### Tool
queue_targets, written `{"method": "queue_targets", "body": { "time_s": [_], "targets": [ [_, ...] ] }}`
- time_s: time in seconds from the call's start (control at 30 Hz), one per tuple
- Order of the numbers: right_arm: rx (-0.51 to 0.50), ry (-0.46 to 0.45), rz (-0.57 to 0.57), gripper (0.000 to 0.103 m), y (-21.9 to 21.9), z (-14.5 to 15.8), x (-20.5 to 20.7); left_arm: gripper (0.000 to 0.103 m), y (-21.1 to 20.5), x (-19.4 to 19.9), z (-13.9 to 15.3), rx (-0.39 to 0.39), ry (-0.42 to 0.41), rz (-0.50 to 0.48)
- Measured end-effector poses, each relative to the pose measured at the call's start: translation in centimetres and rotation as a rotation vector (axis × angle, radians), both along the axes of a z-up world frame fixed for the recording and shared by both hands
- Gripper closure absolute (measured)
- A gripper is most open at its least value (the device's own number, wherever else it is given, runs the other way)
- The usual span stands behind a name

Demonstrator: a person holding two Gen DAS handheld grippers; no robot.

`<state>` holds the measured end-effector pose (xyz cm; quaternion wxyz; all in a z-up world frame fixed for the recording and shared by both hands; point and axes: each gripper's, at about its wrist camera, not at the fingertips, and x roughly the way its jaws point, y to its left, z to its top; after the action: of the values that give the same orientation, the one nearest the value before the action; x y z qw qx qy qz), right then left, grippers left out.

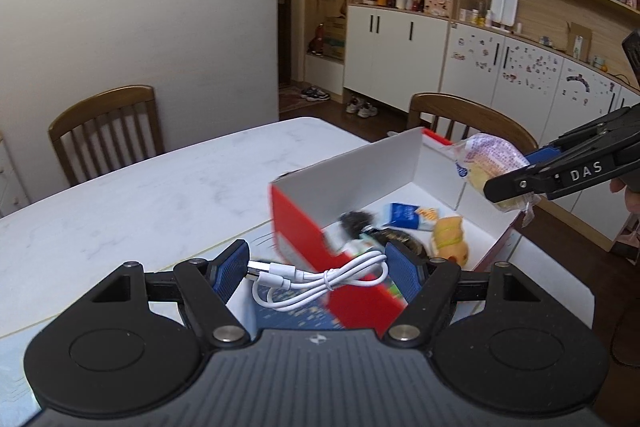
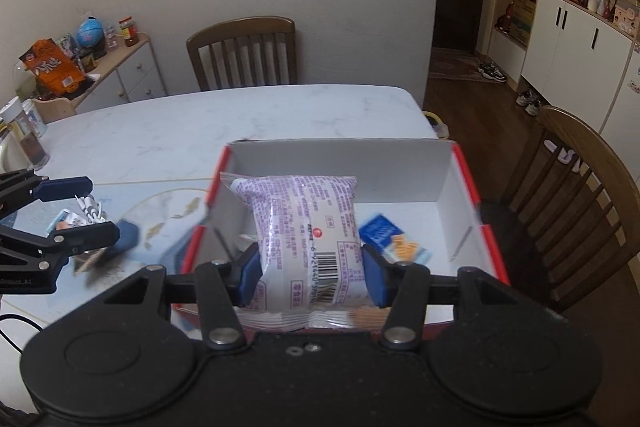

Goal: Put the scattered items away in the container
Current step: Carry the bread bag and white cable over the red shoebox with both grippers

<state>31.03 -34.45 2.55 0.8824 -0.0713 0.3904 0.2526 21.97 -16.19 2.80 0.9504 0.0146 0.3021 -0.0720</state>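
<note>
My left tongs (image 1: 316, 267) grip a coiled white cable (image 1: 320, 277); the bundle sits between the blue pads (image 1: 230, 269), its plugs against the left pad and the loop against the right one, above the near red wall of the box (image 1: 304, 247). In the right wrist view those same tongs (image 2: 86, 205) hang over the desk (image 2: 240, 123) off the box's left side, with the cable ends (image 2: 90, 207) showing between the fingers.

My right tongs (image 2: 310, 275) are clamped on a sealed snack packet (image 2: 306, 231) with purple print and a barcode, one pad on each side of its lower half. The packet stands upright above the near end of the open box (image 2: 400, 167). From the left wrist view, the right tongs (image 1: 510, 191) hold that packet (image 1: 490, 163) over the box's right wall.

The box is red outside and white inside, and it sits at the desk's near right corner. On its floor lie a small blue sachet (image 1: 406, 215), a yellow toy figure (image 1: 450, 239) beside it, and a dark fuzzy item (image 1: 356, 223) that is too blurred to name. The blue sachet (image 2: 384, 231) also shows just right of the packet in the right wrist view.

Beyond the box the white marbled desk (image 1: 140, 195) runs to its far edge, where a wooden chair (image 1: 106, 131) stands against the wall.
</note>
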Motion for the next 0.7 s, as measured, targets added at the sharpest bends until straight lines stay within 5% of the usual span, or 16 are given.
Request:
{"method": "queue_targets", "body": {
  "time_s": [0.37,0.7],
  "targets": [
    [-0.031,0.007,0.0,0.052,-3.3,-0.8,3.6,0.028,-6.6,4.2,-0.6,0.033,0.008,-0.097],
    [-0.074,0.035,0.025,0.052,-3.1,-3.0,7.5,0.028,-10.3,8.8,-2.9,0.069,0.098,-0.18]
  ]
}}
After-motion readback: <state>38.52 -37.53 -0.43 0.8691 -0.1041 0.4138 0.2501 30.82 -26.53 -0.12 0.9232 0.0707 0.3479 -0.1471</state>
